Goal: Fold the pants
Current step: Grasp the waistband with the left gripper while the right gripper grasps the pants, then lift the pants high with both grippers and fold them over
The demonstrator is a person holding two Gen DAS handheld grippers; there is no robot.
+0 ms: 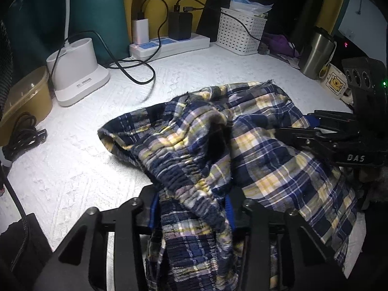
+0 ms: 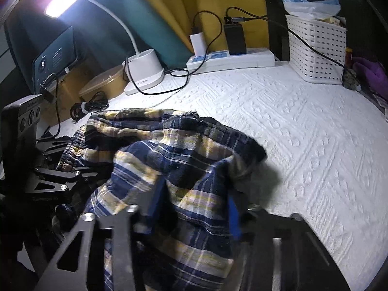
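light: my desk lamp [image 2: 72, 2] glares top left, right view | cloth [image 1: 84, 169] bright, edges dark | shadows: under pants [image 2: 181, 160] | blur: right view smeared | fisheye bending at rims

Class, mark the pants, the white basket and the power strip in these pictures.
pants [image 1: 254, 145], left wrist view, plaid fabric near the middle.
white basket [image 2: 315, 48], right wrist view, front wall.
power strip [image 1: 174, 44], left wrist view, top face.

pants [image 1: 254, 131] cut off below, lamp head [image 2: 72, 0] blurred
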